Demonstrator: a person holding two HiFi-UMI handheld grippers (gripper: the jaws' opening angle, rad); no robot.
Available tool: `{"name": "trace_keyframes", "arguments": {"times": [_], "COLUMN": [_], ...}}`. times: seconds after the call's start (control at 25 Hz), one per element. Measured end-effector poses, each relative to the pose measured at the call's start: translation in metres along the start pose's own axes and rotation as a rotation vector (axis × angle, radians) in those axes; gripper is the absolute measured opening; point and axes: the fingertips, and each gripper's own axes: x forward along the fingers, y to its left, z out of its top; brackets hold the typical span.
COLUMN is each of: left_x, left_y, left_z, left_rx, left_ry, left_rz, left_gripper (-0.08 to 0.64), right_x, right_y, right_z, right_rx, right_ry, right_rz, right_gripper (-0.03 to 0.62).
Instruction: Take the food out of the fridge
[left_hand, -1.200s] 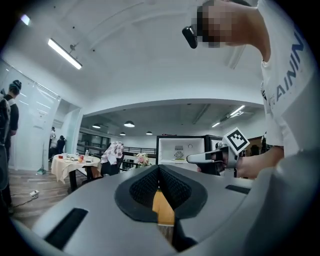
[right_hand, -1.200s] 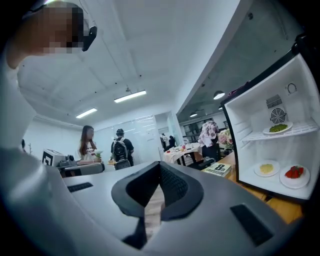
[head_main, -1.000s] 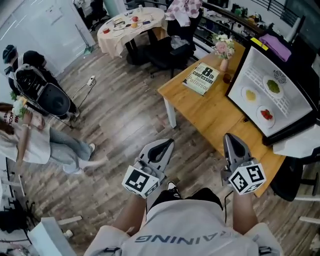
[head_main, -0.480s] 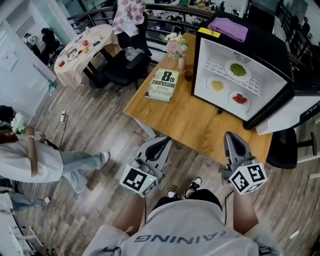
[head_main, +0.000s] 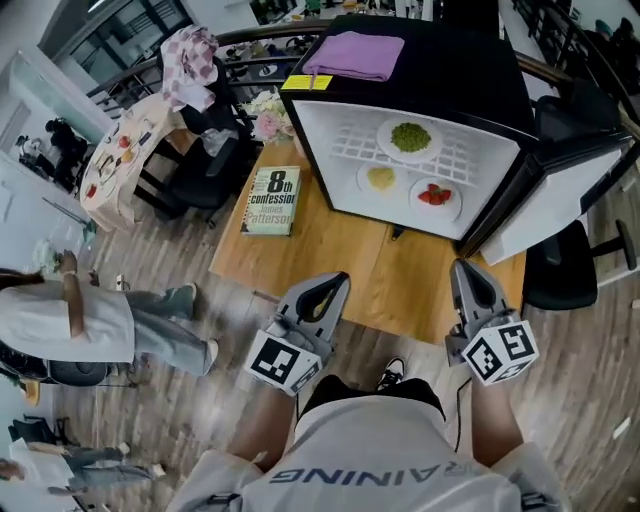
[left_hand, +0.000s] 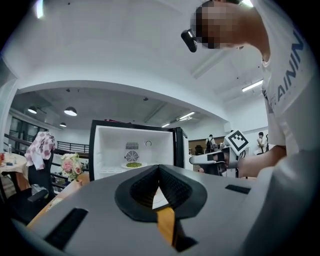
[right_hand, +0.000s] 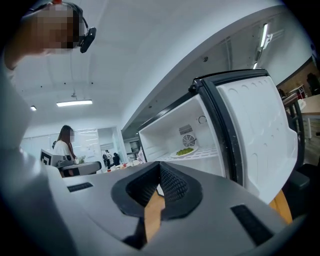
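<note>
A small black fridge (head_main: 430, 50) stands open on a wooden table (head_main: 300, 270), its door (head_main: 560, 195) swung out to the right. On its white wire shelf lie three plates: green food (head_main: 410, 137), yellow food (head_main: 380, 178) and red food (head_main: 435, 195). My left gripper (head_main: 330, 283) and right gripper (head_main: 463, 270) hover over the table's near edge, both shut and empty, pointing level at the fridge. The green plate (left_hand: 133, 165) shows beyond the left gripper (left_hand: 159, 167) in the left gripper view. It shows again as the green plate (right_hand: 186, 151) beyond the right gripper (right_hand: 160, 165).
A book (head_main: 272, 201) and a vase of flowers (head_main: 268, 112) sit on the table left of the fridge. A purple cloth (head_main: 355, 55) lies on the fridge top. A black chair (head_main: 560, 275) stands right of the table. A person (head_main: 70, 325) stands at the left.
The view has swung round, so the table and open fridge have shifted from the right to straight ahead of both grippers. Both grippers stay shut.
</note>
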Motion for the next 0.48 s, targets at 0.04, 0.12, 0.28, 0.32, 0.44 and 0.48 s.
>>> {"name": "trace_keyframes", "arguments": {"times": [0.04, 0.12, 0.28, 0.32, 0.44, 0.48], "left_x": [0.007, 0.018, 0.031, 0.033, 0.032, 0.031], "left_y": [0.0, 0.001, 0.008, 0.011, 0.019, 0.023], "left_z": [0.001, 0.003, 0.001, 0.001, 0.0, 0.0], "left_rx": [-0.003, -0.005, -0.003, -0.003, -0.001, -0.001], "left_ry": [0.0, 0.004, 0.008, 0.005, -0.007, -0.011], "left_rz": [-0.011, -0.036, -0.076, -0.089, -0.13, -0.143], "left_gripper": [0.009, 0.009, 0.009, 0.009, 0.009, 0.009], "right_x": [-0.001, -0.003, 0.001, 0.003, 0.007, 0.009], "right_y": [-0.007, -0.017, -0.026, -0.026, -0.018, -0.015], "right_z": [0.002, 0.005, 0.004, 0.005, 0.004, 0.003], "right_rx": [0.006, 0.018, 0.027, 0.026, 0.018, 0.017], "right_ry": [0.002, 0.0, -0.009, -0.011, -0.02, -0.026], "right_rz": [-0.019, -0.052, -0.093, -0.104, -0.137, -0.151], "right_gripper": [0.02, 0.02, 0.02, 0.02, 0.02, 0.02]}}
